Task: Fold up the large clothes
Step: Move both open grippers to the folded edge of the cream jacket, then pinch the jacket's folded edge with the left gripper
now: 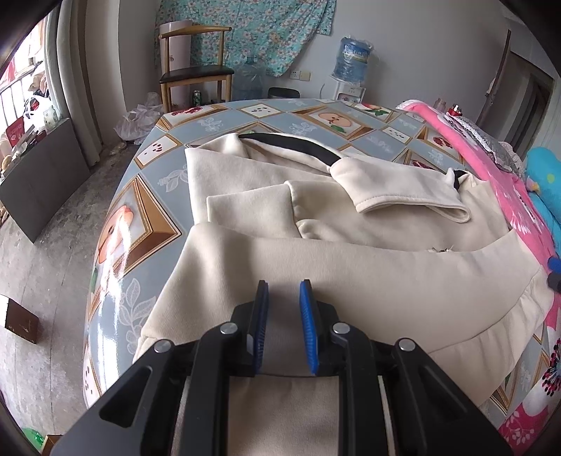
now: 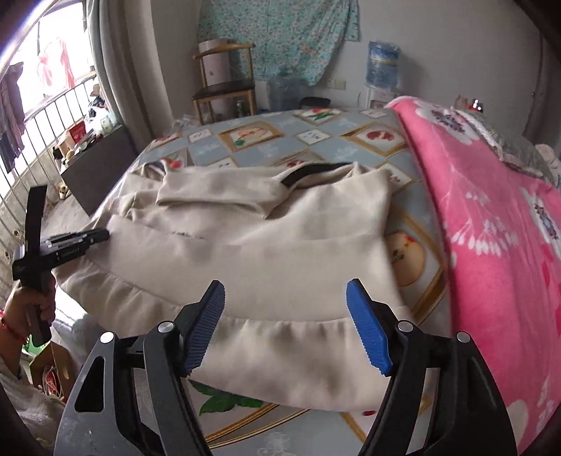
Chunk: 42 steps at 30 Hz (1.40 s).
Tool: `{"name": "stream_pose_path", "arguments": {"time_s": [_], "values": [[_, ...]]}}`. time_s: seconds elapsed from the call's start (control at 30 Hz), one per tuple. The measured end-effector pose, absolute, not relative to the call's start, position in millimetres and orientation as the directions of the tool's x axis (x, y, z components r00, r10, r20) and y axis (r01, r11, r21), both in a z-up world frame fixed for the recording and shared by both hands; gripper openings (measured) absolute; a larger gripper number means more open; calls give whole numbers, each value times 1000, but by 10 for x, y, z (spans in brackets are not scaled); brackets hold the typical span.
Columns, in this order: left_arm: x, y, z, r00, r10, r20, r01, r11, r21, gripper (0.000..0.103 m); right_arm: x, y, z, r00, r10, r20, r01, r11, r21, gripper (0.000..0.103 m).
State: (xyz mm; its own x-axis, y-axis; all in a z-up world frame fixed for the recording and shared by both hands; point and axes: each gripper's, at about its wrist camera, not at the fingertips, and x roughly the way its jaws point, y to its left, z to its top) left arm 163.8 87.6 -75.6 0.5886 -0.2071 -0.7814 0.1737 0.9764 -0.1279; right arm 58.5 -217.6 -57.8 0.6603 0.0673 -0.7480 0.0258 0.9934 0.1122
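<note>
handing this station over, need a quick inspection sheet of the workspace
surface: glossy blue-grey tablecloth with framed fruit pictures over the table.
job's things: cream fleece garment with black neckline lies flat, sleeves folded across its body, hem at the near edge.
clutter: pink flowered fleece blanket along the table's right side.
grippers: left gripper jaws narrow with cream cloth between the pads; right gripper wide open above the hem, holding nothing.
cables: nothing seen.
surroundings: wooden chair with dark seat, blue water bottle on a dispenser, floral cloth on the wall, barred window.
</note>
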Motion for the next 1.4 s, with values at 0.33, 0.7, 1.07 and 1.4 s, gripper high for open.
{"name": "stream_pose_path", "arguments": {"time_s": [0.33, 0.7, 1.07, 1.4], "values": [[1602, 885, -662, 583, -217, -783, 205, 972, -117, 20, 689, -2031, -722, 581, 70, -811, 88, 985, 149, 77], [1374, 854, -546, 576, -209, -790, 219, 971, -97, 55, 813, -1526, -718, 593, 100, -799, 3, 992, 127, 89], [1233, 664, -611, 580, -150, -801, 253, 967, 2, 64, 773, -1432, -858, 578, 88, -812, -11, 995, 100, 94], [964, 499, -706, 573, -107, -812, 316, 944, 99, 70, 751, -1271, -953, 592, 107, -798, -56, 994, 92, 94]]}}
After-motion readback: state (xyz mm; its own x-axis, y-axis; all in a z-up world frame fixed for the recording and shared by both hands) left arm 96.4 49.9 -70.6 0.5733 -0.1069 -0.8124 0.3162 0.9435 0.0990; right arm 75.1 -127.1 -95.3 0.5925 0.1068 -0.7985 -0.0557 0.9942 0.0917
